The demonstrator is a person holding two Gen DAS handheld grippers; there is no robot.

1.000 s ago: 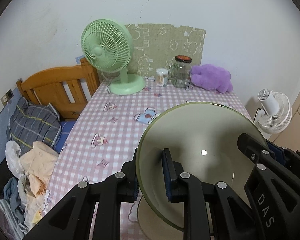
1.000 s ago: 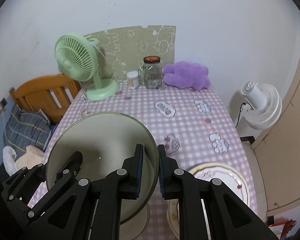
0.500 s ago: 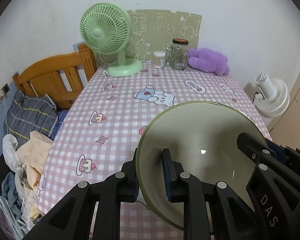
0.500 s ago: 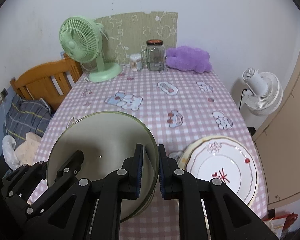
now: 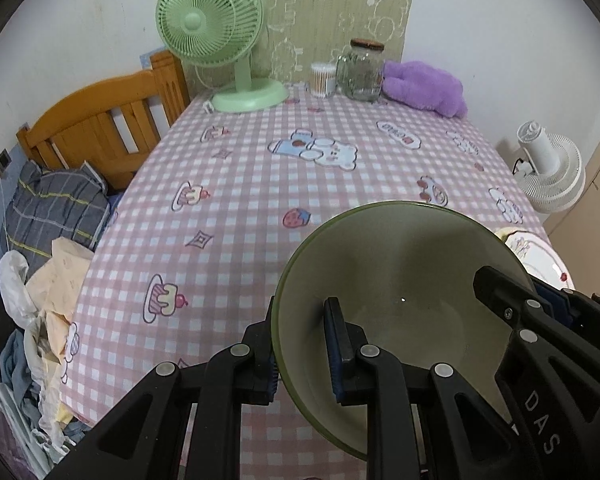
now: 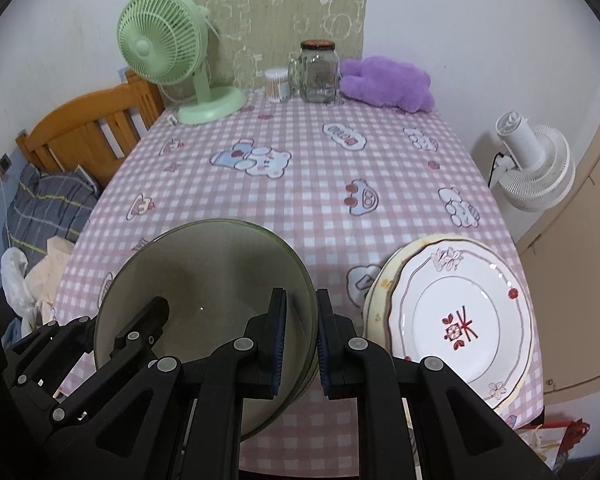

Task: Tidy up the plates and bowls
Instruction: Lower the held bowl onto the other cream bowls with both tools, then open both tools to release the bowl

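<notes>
An olive-green bowl [image 5: 400, 280] is held between both grippers over the near end of the table. My left gripper [image 5: 302, 354] is shut on its left rim, one pad inside and one outside. My right gripper [image 6: 302, 338] is shut on its right rim; the bowl also shows in the right wrist view [image 6: 204, 280]. A second green rim shows just under it there, so it seems to sit on or just above another bowl. A white plate with red flowers [image 6: 460, 324] lies on a cream plate [image 6: 380, 292] at the near right.
The pink checked tablecloth [image 6: 320, 168] covers the table. At the far end stand a green fan [image 6: 188, 64], a glass jar [image 6: 318, 72], a cotton-swab tub [image 6: 276, 85] and a purple plush [image 6: 388, 82]. A wooden bed [image 5: 100, 128] is left, a white fan [image 6: 532, 168] right.
Both grippers and the bowl have drawn back toward the near edge and lowered. More of the tablecloth and the plate stack have come into view.
</notes>
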